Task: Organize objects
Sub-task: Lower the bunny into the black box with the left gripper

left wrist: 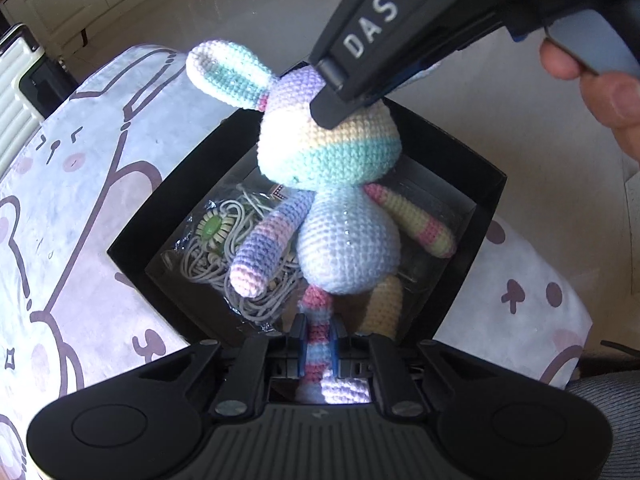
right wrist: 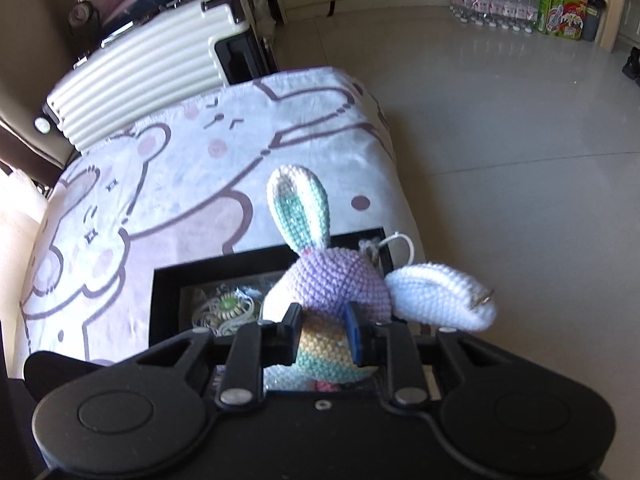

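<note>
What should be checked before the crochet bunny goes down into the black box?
1. Left hand-held gripper shut on the bunny's leg: ok.
2. Right hand-held gripper clamped on the bunny's head: ok.
3. Bunny hangs over the black box: ok.
4. Box open: ok.
5. Room in the box: cannot tell; a bagged cord bundle already lies inside.
6. Bunny's arms inside the box rim: not ok, one arm reaches near the right wall.
</note>
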The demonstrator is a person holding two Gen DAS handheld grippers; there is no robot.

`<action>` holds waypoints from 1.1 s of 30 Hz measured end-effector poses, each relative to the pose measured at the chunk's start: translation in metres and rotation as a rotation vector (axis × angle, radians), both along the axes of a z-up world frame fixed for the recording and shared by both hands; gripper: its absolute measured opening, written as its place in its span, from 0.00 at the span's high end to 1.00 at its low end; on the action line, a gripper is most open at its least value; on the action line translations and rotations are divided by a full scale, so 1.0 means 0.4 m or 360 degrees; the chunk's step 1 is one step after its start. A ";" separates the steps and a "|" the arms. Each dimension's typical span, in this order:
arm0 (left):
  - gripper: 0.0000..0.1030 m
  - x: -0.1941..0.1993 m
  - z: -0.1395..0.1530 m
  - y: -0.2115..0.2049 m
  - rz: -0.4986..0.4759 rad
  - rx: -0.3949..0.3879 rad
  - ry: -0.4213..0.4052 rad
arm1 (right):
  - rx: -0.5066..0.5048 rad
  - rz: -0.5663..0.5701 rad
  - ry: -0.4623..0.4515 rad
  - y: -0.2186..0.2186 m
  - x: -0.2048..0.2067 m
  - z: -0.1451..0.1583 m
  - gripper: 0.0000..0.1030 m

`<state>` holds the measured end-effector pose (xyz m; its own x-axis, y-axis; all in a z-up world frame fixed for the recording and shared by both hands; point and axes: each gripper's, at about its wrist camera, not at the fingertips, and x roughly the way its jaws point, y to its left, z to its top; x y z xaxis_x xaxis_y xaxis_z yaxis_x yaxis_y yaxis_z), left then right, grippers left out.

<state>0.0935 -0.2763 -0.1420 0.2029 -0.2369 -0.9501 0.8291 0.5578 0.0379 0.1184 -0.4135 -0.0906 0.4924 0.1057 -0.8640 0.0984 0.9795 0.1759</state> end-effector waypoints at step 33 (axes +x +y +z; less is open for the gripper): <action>0.85 -0.098 0.264 0.146 0.0491 -0.0381 -0.0264 | 0.0057 -0.0088 -0.0337 0.035 -0.211 0.206 0.74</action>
<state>0.0542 -0.2180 -0.0362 0.4443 -0.3512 -0.8241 0.6155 0.7881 -0.0041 0.0339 -0.3997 -0.0083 0.6682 0.1024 -0.7369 0.1089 0.9664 0.2330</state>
